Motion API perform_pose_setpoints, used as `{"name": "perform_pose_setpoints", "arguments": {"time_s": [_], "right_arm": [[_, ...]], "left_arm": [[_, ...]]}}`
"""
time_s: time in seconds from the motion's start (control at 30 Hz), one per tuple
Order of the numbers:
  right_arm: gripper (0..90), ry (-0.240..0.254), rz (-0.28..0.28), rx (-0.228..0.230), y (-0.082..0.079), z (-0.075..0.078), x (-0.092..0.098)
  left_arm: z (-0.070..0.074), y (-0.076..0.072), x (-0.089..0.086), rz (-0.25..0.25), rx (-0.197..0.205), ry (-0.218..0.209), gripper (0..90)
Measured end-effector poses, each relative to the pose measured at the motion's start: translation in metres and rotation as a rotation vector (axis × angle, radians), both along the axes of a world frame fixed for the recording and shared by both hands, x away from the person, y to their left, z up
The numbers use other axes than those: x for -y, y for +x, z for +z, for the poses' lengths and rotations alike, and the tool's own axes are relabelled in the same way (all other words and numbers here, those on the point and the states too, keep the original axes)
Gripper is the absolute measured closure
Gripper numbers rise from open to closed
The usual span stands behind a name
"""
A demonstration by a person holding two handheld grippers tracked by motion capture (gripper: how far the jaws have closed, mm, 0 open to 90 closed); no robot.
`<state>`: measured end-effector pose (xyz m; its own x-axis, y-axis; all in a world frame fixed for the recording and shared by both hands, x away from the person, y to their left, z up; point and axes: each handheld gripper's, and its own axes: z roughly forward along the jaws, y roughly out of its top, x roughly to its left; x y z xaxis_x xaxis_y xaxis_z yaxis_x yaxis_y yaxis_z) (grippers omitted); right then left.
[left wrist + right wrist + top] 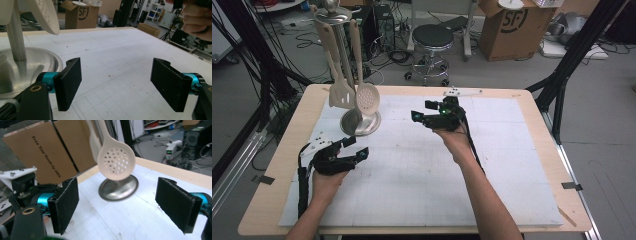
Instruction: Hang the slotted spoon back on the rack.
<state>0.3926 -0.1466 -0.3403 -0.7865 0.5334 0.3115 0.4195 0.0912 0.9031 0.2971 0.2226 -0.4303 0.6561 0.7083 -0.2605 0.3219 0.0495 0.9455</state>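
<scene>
A metal utensil stand [360,123] with a round base stands on the white mat at the back left. From its top disc hang a cream slotted spatula [342,95] and a cream perforated skimmer [367,97]. My left gripper [354,147] rests low in front of the base, open and holding nothing. In its own view the left gripper [116,86] has the stand base [30,67] at left. To the right of the stand my right gripper [423,110] is open with nothing in it. Its view frames the skimmer [116,160] and base [118,188] beyond the right gripper [117,207].
The white mat [427,175] covers a wooden table [277,165]. Behind the table stand a black stool [432,37] and a cardboard box [512,25]. Black frame legs [572,55] rise at the right and left, with cables on the floor.
</scene>
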Motion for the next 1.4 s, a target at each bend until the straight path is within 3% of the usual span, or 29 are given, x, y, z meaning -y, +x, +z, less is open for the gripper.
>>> {"name": "perform_pose_setpoints", "arguments": {"time_s": [0.13,0.33,0.43,0.8,1.1,1.4], "right_arm": [[18.3,-0.028,-0.036,0.019,-0.011,-0.007,0.016],[18.2,-0.016,-0.103,0.08,-0.029,-0.014,0.041],[17.8,-0.009,-0.116,0.077,-0.034,-0.017,0.051],[17.2,-0.002,-0.134,0.015,-0.047,-0.046,0.083],[16.6,-0.01,-0.151,-0.013,-0.068,-0.066,0.104],[15.7,-0.013,-0.179,-0.019,-0.077,-0.071,0.123]], "left_arm": [[0.0,0.001,0.0,0.008,-0.005,-0.008,24.7],[0.0,0.004,0.0,0.015,-0.011,-0.022,24.3],[0.0,0.005,0.002,0.014,-0.018,-0.03,24.3],[-0.003,0.006,0.011,-0.002,-0.02,0.013,24.4],[-0.003,0.005,0.017,-0.011,-0.009,0.021,24.4],[-0.007,0.006,0.026,-0.05,-0.016,0.044,24.4]]}}
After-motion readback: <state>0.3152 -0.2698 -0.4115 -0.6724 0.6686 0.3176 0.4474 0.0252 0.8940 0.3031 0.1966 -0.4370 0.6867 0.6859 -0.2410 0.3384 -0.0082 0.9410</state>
